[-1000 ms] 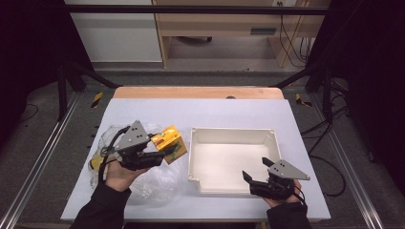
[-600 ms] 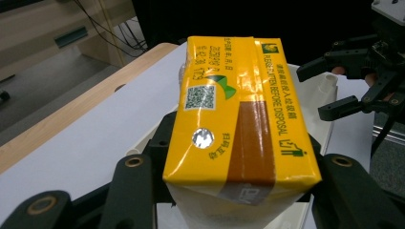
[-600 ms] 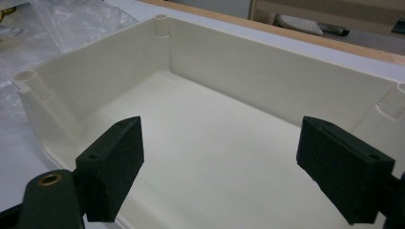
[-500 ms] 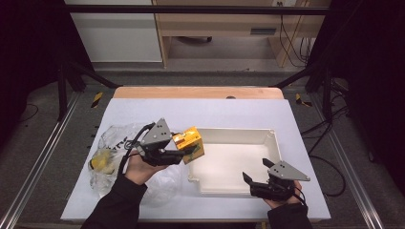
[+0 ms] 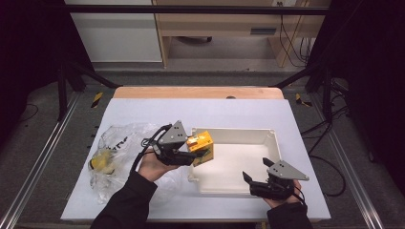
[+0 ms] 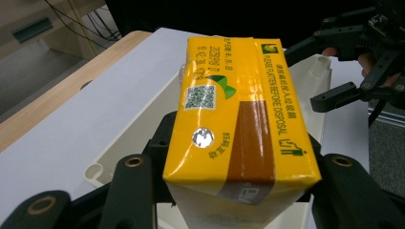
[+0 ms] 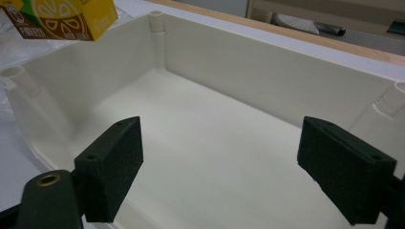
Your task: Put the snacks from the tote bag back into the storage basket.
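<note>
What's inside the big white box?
Nothing is lying in the white box; its floor looks bare in the right gripper view. The yellow juice carton, held by the left hand-held gripper, hangs over its left edge and covers a little corner from above.

Glossy yellow carton, smooth matt plastic tray, crinkled clear plastic bag, wooden table edge.

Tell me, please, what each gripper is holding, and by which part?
The left gripper clamps the yellow carton across its two long sides; the right gripper holds nothing.

A crumpled clear plastic bag lies on the white table.
</note>
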`<state>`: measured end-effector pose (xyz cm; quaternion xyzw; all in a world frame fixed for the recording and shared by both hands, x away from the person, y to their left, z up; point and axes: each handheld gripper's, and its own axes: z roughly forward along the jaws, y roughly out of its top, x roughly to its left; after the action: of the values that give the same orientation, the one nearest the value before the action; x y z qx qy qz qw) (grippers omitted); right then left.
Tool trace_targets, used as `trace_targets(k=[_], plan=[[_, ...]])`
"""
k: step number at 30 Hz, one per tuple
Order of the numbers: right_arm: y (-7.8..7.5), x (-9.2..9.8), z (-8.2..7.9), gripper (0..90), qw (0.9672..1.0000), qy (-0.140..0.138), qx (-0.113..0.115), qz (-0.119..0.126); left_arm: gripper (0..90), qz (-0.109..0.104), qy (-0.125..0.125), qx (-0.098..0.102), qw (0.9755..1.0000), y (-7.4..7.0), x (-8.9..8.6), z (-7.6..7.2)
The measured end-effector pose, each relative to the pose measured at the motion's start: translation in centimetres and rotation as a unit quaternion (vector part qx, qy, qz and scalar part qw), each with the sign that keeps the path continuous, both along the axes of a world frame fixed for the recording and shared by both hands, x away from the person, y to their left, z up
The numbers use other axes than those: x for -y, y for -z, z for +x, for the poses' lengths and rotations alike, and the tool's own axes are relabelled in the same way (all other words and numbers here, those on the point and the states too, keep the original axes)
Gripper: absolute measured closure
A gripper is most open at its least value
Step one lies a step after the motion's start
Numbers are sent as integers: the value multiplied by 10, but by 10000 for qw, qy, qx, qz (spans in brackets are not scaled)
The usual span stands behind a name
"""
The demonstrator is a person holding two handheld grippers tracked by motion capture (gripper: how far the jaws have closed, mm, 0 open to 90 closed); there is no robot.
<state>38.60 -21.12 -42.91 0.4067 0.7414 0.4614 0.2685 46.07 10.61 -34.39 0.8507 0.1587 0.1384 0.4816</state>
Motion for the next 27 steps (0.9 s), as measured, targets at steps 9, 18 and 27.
trace_targets(k=[9, 18, 27], plan=[[1, -1, 1, 158, 10000, -5, -11, -29, 503, 151, 235, -173, 9995, 15, 10, 6], [3, -1, 1, 159, 10000, -26, -22, -56, 502, 263, 491, -362, 9978, 34, 15, 11], [3, -2, 1, 162, 10000, -43, -16, -71, 502, 376, 763, -442, 9954, 46, 17, 13]])
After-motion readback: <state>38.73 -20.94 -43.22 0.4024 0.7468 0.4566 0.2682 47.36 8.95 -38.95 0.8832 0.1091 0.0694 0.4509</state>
